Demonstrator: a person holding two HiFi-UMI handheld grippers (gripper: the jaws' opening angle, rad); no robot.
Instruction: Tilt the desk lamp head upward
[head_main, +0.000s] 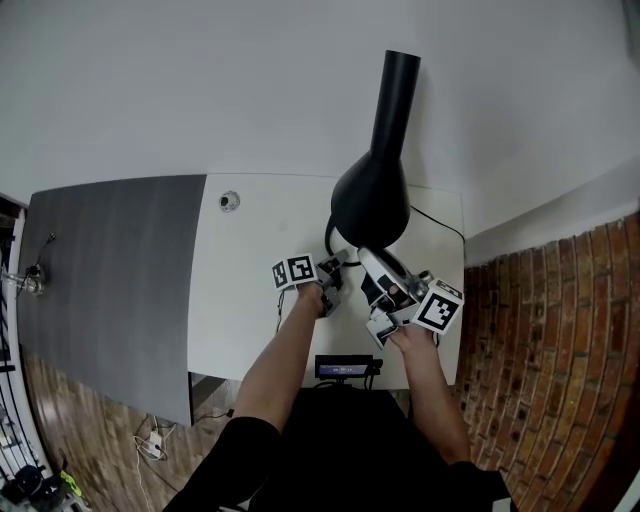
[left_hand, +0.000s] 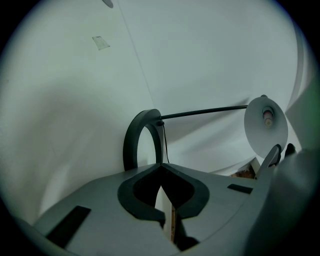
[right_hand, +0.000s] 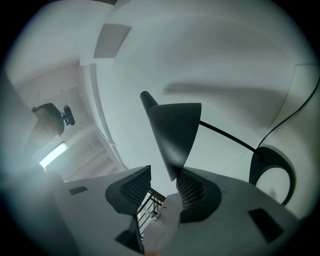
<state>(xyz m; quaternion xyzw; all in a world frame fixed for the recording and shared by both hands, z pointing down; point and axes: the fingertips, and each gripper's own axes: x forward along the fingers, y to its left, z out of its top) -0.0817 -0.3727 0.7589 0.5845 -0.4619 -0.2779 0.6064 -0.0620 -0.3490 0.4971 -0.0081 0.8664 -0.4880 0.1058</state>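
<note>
Black lamp head (right_hand: 172, 135) between released right tongs (right_hand: 162, 175), left tongs (left_hand: 161, 166) clenched empty, white desk (head_main: 250, 320), cable (head_main: 440, 222)

The white desk (head_main: 245, 320) bears the lamp's ring base (left_hand: 131, 145), a cable (head_main: 437, 222) and a small round fitting (head_main: 229, 201).

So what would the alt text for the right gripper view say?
A black cone-shaped lamp head dips its lower rim between the open jaws of the right gripper, apparently not clamped. A thin arm runs right to the lamp's ring-shaped base.

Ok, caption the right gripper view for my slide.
Open right gripper at the lower rim of the black desk lamp head.
</note>
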